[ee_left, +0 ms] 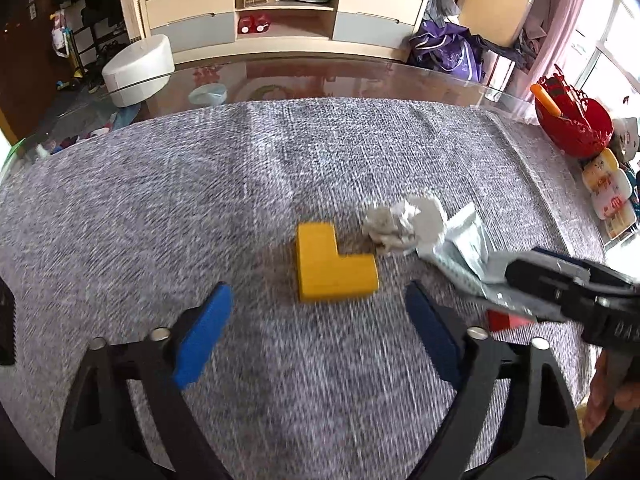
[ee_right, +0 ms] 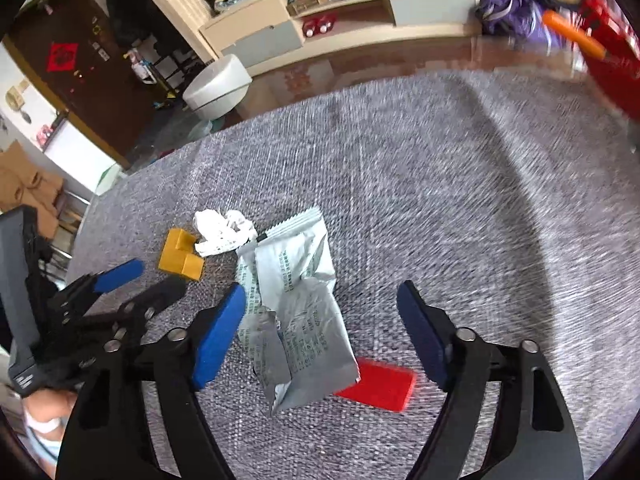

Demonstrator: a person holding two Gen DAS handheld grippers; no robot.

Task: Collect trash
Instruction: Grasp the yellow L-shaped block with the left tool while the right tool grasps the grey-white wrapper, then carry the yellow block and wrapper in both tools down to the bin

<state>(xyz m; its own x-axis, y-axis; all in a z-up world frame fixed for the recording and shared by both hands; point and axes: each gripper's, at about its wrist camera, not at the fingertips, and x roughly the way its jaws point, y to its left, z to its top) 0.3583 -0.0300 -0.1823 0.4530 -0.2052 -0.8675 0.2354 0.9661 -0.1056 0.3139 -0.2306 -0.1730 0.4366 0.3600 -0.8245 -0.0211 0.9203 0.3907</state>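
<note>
Both grippers, left gripper (ee_left: 316,332) and right gripper (ee_right: 320,334), have fingers apart, empty. Wrapper (ee_right: 294,312) lies on bench (ee_right: 440,200), probably touching paper wad (ee_right: 222,232). Light, crinkly, slippery: pinch a raised fold.

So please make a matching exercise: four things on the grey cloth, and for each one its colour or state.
Things:
1. L-shaped block
2. crumpled tissue
3. snack wrapper
4. flat tile

Descriptions:
a. red, partly under the wrapper
b. silver, torn open
c. yellow
d. white, balled up

Pairs: 1-c, 2-d, 3-b, 4-a
</note>
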